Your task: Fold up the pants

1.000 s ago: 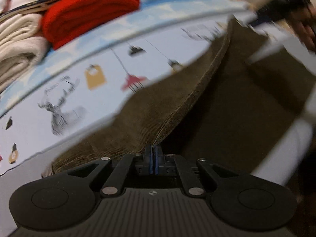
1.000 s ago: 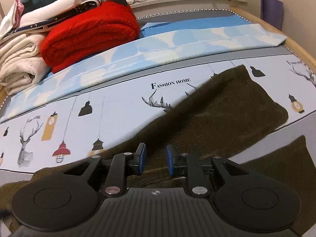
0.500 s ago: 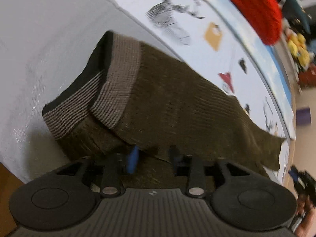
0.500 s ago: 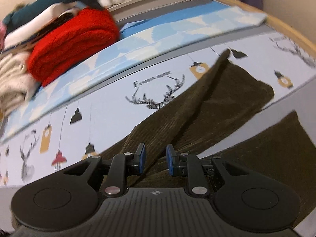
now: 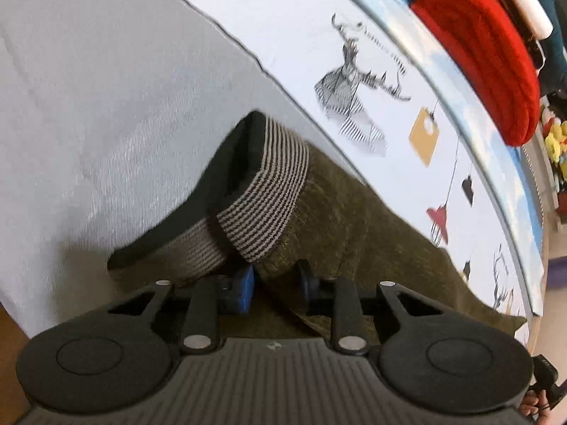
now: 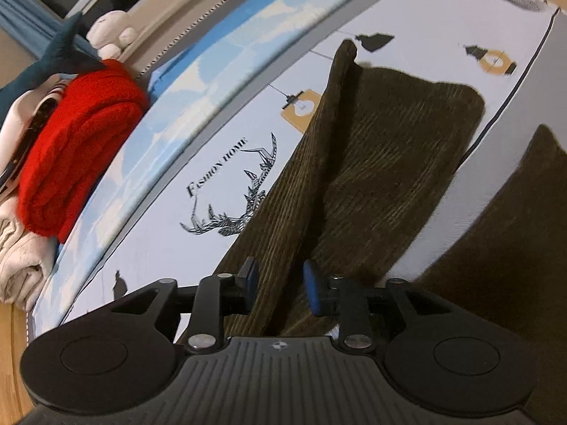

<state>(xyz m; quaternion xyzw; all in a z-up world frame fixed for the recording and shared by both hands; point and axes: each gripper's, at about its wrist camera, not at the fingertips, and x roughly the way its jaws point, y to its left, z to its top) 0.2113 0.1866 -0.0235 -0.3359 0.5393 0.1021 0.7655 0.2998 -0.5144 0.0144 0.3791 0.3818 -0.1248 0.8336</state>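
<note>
Olive corduroy pants [image 5: 358,219] lie spread on a bed [image 5: 106,88] covered with a pale sheet printed with deer and lanterns. In the left wrist view the striped ribbed waistband [image 5: 262,191] is turned up near the grey edge of the sheet, its black lining showing.

Left tongs [image 5: 274,285] point steeply down at the cloth just below the waistband. Their jaws have just been closing, yet a gap remains between the blue pads; a fold of the pants lies in that gap, and the pads do not press it, so these tongs are released.

In the right wrist view, a raised ridge of pants [image 6: 354,163] runs away from the camera toward the far leg end, with another part of the same dark cloth at the right edge. Right tongs [image 6: 280,288] straddle the near end of that ridge. Their jaws have just been opening, and the pads stand apart on either side of the cloth without clamping it.

Behind, at the bed's far side, sits a folded red blanket [image 6: 78,148] beside cream towels [image 6: 21,258], with soft toys [image 6: 110,33] on a ledge.
</note>
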